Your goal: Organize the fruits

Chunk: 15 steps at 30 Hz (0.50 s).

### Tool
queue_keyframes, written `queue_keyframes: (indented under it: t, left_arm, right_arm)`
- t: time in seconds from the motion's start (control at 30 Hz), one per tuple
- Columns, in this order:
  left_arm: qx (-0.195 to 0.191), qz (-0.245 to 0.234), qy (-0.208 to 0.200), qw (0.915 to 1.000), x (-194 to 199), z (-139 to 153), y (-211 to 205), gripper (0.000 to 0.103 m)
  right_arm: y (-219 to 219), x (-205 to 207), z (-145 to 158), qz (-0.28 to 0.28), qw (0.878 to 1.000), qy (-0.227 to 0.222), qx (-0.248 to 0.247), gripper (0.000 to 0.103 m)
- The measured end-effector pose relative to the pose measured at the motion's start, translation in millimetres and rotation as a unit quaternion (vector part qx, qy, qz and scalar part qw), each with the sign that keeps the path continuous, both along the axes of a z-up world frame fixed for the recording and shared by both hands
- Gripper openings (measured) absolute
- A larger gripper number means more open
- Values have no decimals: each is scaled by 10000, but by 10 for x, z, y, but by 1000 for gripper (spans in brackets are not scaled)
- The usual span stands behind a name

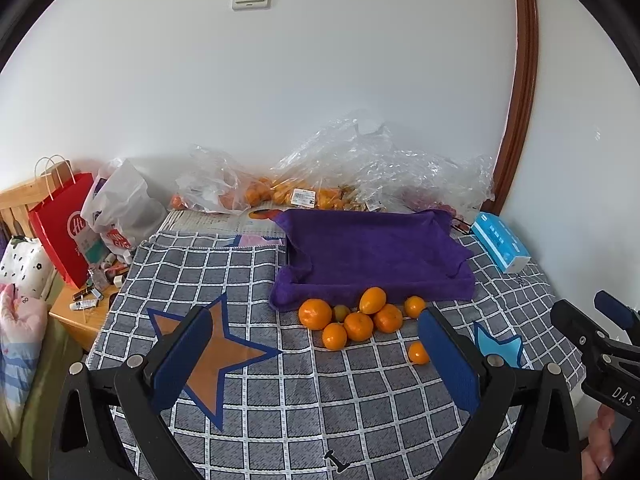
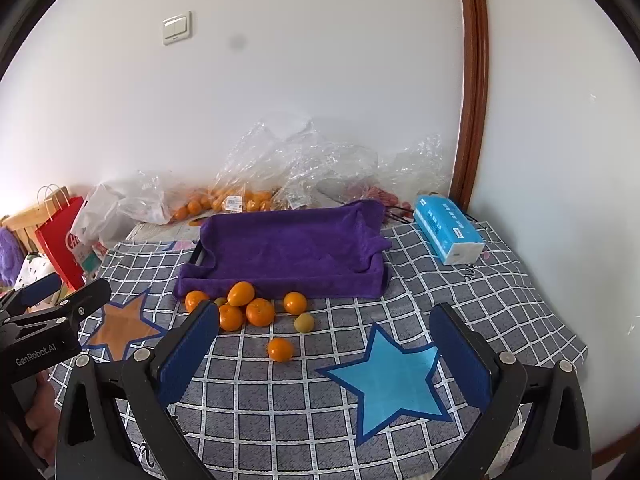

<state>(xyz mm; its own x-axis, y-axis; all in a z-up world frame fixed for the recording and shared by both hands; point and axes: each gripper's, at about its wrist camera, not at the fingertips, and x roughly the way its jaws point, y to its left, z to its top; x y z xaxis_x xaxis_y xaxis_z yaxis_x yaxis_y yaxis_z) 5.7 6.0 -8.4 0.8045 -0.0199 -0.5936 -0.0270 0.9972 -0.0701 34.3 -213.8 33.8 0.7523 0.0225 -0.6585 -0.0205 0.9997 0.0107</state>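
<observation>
Several oranges (image 1: 358, 326) (image 2: 260, 312) lie in a loose pile on the checked cloth, just in front of a tray lined with a purple towel (image 1: 376, 248) (image 2: 292, 244). One orange (image 1: 418, 353) (image 2: 280, 349) sits apart, nearer to me, and a small yellow-green fruit (image 2: 304, 323) lies beside the pile. My left gripper (image 1: 316, 364) hovers open above the cloth, short of the pile. My right gripper (image 2: 326, 360) is also open, nothing between its blue pads. Each gripper shows at the edge of the other's view.
Clear plastic bags (image 1: 360, 168) with more oranges lie along the wall behind the tray. A blue tissue pack (image 1: 500, 246) (image 2: 448, 228) rests at the right. A red paper bag (image 1: 66, 224) and white bag stand on a wooden stand at the left.
</observation>
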Motion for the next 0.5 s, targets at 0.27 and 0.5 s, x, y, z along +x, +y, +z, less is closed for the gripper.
queue_keyframes:
  t: [0.27,0.5]
  left_arm:
    - [-39,34,-5,10000,8,0,49,103]
    - [-40,71,-18,10000,-5,1,69,103]
  right_arm:
    - [57,32,-1,50,10000,-11,29,103]
    - [80,37,-34,69,9999,-13,83,103]
